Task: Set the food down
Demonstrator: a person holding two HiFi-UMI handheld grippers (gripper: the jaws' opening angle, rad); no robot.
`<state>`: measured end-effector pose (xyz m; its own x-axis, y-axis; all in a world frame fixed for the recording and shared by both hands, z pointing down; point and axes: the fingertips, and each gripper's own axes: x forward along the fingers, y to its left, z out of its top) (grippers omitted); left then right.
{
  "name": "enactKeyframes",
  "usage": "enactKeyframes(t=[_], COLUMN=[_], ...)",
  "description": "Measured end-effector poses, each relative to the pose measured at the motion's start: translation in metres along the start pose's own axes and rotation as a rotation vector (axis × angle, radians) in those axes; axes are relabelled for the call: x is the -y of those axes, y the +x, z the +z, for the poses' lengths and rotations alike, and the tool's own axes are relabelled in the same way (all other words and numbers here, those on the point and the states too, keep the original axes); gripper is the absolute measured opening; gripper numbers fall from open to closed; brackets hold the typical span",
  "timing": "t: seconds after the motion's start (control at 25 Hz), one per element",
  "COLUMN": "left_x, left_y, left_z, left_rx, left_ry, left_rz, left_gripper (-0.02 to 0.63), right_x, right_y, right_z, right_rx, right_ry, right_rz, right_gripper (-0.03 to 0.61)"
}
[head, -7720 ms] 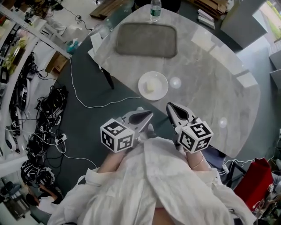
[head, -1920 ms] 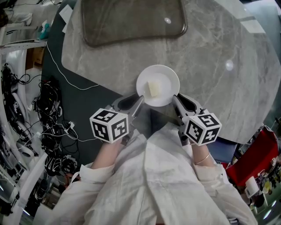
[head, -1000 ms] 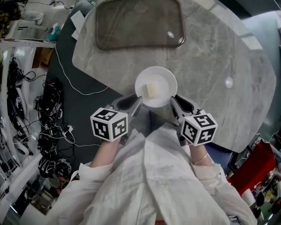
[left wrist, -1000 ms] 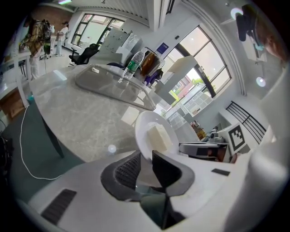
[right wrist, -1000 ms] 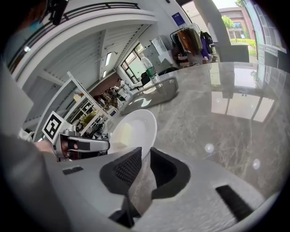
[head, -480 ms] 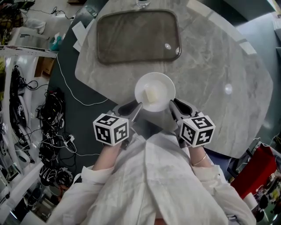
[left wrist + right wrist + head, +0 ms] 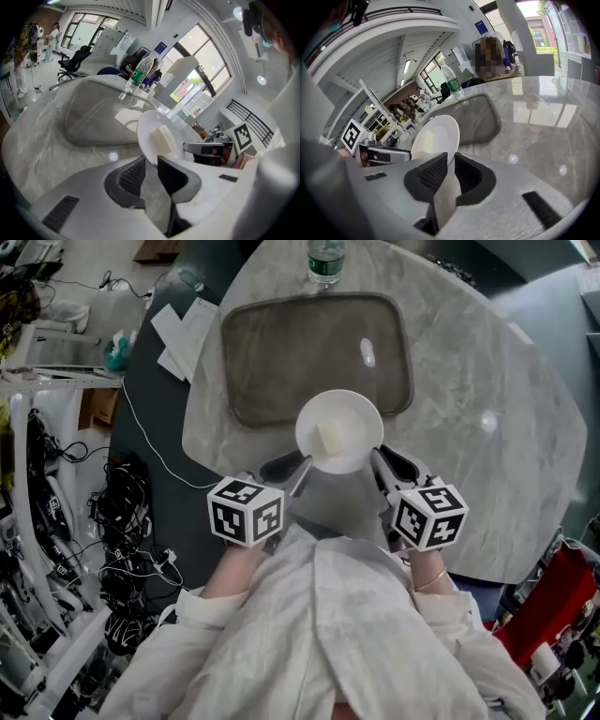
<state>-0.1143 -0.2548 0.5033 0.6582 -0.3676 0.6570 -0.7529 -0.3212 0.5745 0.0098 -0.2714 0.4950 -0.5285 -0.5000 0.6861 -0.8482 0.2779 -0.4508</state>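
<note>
A white plate [image 7: 339, 432] carries a pale block of food [image 7: 330, 437]. It hangs level between my two grippers, over the near edge of the dark tray [image 7: 272, 362]. My left gripper [image 7: 302, 463] is shut on the plate's left rim [image 7: 152, 131], with the food [image 7: 161, 139] just beyond its jaws. My right gripper [image 7: 378, 457] grips the opposite rim [image 7: 436, 136], and its jaws are closing on that rim. Each gripper shows in the other's view, across the plate.
A water bottle [image 7: 325, 261] stands behind the tray on the round marble table [image 7: 487, 427]. Papers [image 7: 183, 334] lie at the table's left edge. Cables [image 7: 122, 521] cover the floor at the left. A red bag [image 7: 553, 606] sits at the right.
The plate, held by both grippers, has moved away from me across the table and now overlaps the tray's near edge. Several seconds ago it lay on the table with both grippers apart from it.
</note>
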Motion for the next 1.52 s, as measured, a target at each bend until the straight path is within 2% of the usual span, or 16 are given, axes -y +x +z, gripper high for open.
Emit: enactKeyframes(t=[0.4, 0.56, 0.88, 1.52], left_x=[-0.049, -0.064, -0.08, -0.089], left_y=[0.013, 0.024, 0.038, 0.053], left_z=[0.079, 0.1, 0.118, 0.13], left_rx=[-0.034, -0.041, -0.067, -0.074], left_ry=[0.062, 0.073, 0.075, 0.02], left_rz=[-0.058, -0.077, -0.105, -0.068], left_gripper=[0.081, 0.081, 0.081, 0.097], right_x=[-0.001, 0.005, 0.013, 0.021], right_y=[0.056, 0.074, 0.094, 0.108], right_z=[0.067, 0.085, 0.097, 0.099], right_rx=[0.019, 0.021, 0.001, -0.03], right_ry=[0.014, 0.015, 0.035, 0.071], right_rz=[-0.037, -0.039, -0.057, -0.078], right_gripper=[0.043, 0.043, 0.043, 0.043])
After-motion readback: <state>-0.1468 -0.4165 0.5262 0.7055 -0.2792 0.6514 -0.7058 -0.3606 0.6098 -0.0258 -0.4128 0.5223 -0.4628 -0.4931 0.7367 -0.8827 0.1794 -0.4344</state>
